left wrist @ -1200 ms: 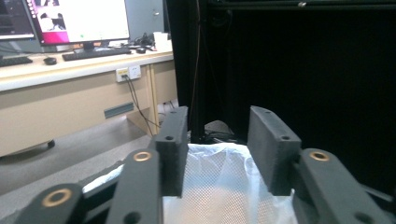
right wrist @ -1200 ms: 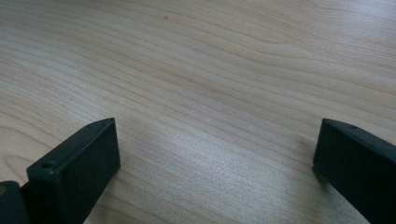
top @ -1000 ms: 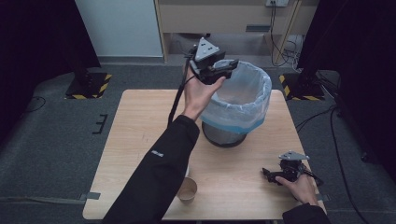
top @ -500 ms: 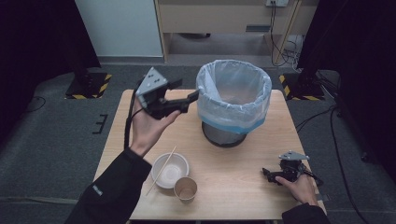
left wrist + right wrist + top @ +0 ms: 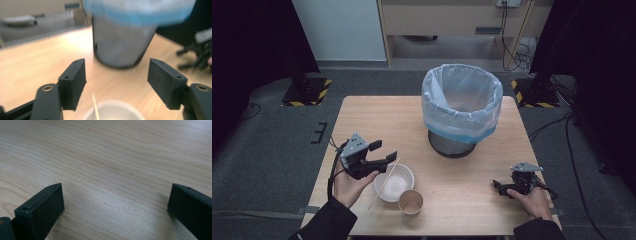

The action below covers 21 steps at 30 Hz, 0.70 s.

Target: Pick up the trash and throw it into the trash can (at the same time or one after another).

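White bowl [image 5: 394, 182] sits low centre-left in the high view, on the desk [image 5: 377, 120], with a thin wooden stick [image 5: 384, 183] lying slanted across its rim and poking out past its lower left edge. In the left gripper view I see the bowl's rim [image 5: 113, 111] at the bottom middle and the stick tip [image 5: 95, 105] rising from it, both low between the jaws, nothing pinched.

Left claw [image 5: 384, 152] is just left of the bowl, jaws pointing right toward it, close above its left rim; can't tell if it touches. In the left gripper view the left claw [image 5: 116, 82] stands wide, and its jaws have just been narrowing a touch after opening, empty between the pads.

Brown paper cup [image 5: 411, 202] upright, just right of and below the bowl, looks to touch its rim.

Bin [image 5: 461, 107] with a pale blue liner in the upper middle, well apart from the bowl; blurred bin [image 5: 120, 42] ahead in the left gripper view.

Right claw [image 5: 499, 186] at lower right, resting on the desk, held by my right hand [image 5: 532, 200]. Right gripper view: right claw [image 5: 115, 205] spread wide, bare wood between.
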Available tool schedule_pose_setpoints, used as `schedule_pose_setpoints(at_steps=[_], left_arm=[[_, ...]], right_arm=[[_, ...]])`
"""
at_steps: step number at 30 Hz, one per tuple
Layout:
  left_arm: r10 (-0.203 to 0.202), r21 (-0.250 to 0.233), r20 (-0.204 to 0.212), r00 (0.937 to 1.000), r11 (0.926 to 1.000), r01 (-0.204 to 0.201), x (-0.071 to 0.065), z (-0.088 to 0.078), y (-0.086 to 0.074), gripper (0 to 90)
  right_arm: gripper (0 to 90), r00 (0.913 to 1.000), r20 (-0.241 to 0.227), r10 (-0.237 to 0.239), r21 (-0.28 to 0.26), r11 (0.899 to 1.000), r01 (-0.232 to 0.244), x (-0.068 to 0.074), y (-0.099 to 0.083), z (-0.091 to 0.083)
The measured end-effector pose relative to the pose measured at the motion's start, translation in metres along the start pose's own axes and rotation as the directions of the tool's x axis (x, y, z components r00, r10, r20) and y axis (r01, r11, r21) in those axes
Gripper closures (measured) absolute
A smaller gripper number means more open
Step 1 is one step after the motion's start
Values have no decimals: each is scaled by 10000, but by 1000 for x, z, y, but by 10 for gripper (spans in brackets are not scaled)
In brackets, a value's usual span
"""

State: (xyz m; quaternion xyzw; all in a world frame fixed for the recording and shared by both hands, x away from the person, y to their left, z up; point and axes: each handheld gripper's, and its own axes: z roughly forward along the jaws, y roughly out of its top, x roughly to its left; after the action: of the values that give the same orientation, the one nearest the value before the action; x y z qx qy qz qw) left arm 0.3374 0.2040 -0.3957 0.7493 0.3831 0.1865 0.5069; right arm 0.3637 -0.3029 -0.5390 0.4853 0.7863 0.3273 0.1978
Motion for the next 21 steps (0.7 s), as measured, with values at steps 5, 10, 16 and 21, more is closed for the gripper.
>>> schedule_pose_setpoints(at_steps=[5,10,16,21], left_arm=[[-506,834,-96,9987,9952,512,8,8,-35,386],[-864,1750,-260,9959,9805,896,13,18,-56,471],[-985,2546,-115,9951,9620,981,11,30,-69,548],[-870,3022,-224,9960,9490,897,11,35,-75,601]], right_arm=[[8,10000,0,0,1,10000,0,0,0,0],[8,10000,-20,-18,2,10000,18,0,0,0],[8,10000,-49,-57,-1,10000,57,0,0,0],[8,10000,-49,-58,-1,10000,58,0,0,0]])
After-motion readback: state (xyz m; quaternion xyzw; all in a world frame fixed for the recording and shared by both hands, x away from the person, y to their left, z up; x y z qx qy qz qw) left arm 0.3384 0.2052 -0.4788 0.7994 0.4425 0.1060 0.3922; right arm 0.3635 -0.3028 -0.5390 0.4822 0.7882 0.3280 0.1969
